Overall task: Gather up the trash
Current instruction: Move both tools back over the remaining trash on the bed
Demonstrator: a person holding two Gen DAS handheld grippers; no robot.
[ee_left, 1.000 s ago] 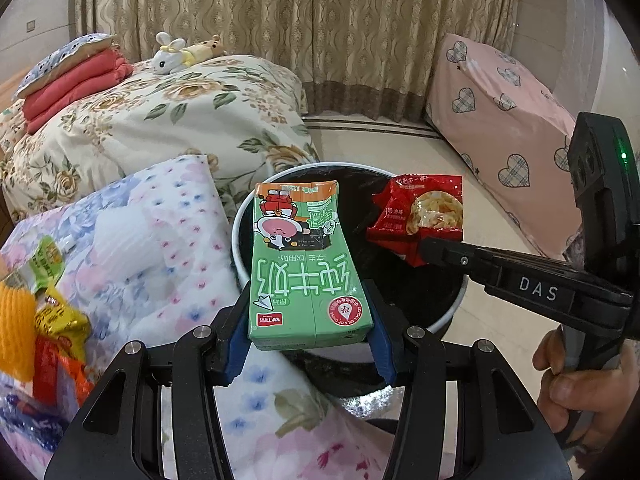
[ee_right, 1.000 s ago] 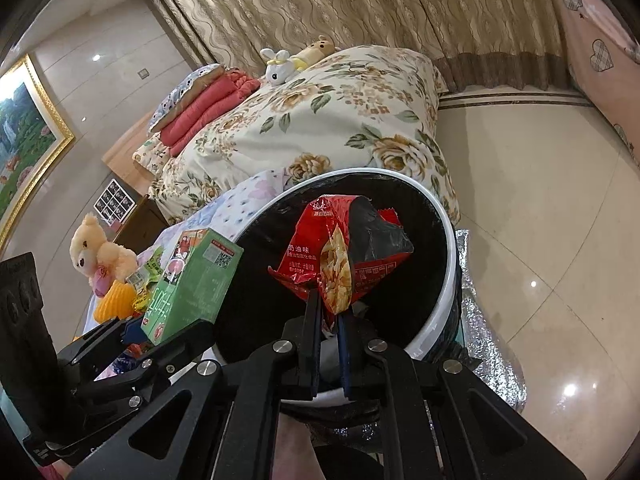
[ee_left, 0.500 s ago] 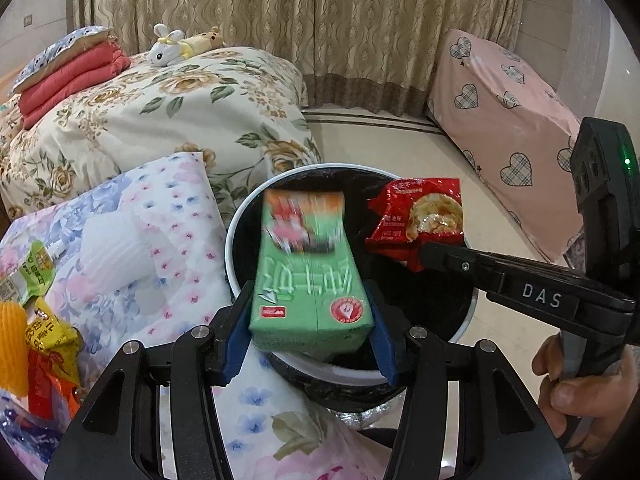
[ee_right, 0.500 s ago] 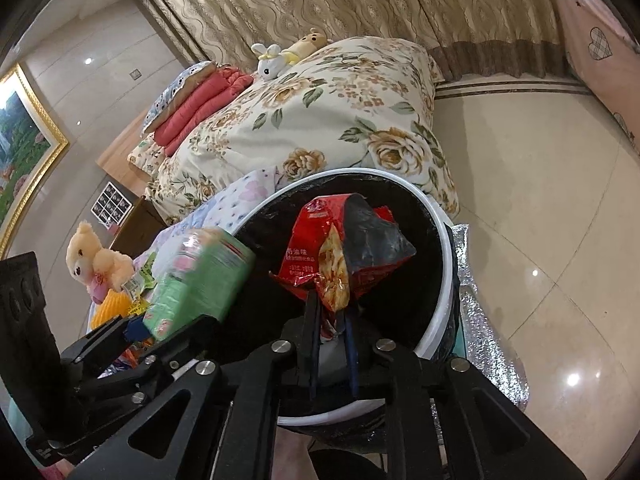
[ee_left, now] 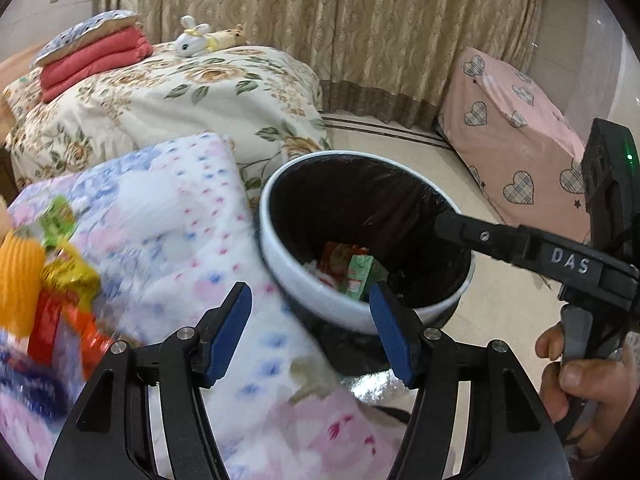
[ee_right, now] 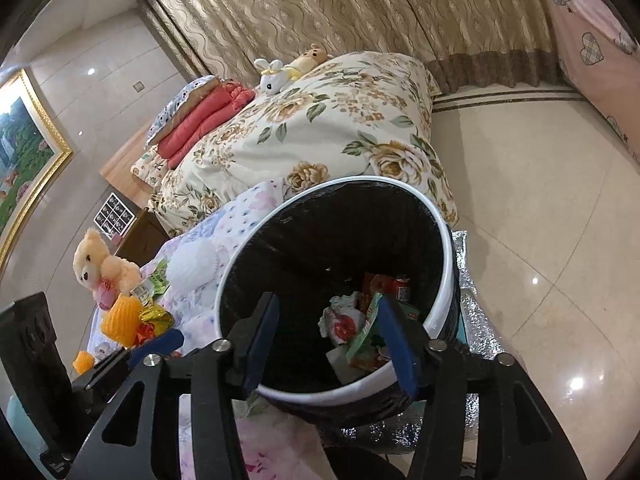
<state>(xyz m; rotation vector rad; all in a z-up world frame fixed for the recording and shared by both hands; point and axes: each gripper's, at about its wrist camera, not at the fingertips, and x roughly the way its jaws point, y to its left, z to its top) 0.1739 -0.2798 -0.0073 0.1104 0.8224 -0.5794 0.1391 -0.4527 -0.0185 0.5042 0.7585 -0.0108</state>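
Note:
A white bin (ee_left: 320, 300) (ee_right: 442, 232) lined with a black bag stands beside the bed. The green milk carton (ee_left: 360, 276) and the red snack bag (ee_left: 336, 254) lie at its bottom among other trash; in the right wrist view the red snack bag (ee_right: 394, 284) lies there too. My left gripper (ee_left: 310, 320) is open and empty just before the bin's near rim. My right gripper (ee_right: 328, 328) is open and empty over the bin's mouth. More wrappers (ee_left: 60, 276) (ee_right: 148, 316) lie on the flowered blanket to the left.
A pastel blanket (ee_left: 168, 232) covers the bed edge by the bin. An orange foam sleeve (ee_right: 118, 314) and a teddy bear (ee_right: 100, 264) sit near the wrappers. A silver mat (ee_right: 476, 320) lies under the bin on the tiled floor. A pink heart-print cover (ee_left: 516, 140) stands at the right.
Both grippers opened. The green carton and the red snack bag dropped into the bin. The left gripper drew back and turned slightly left.

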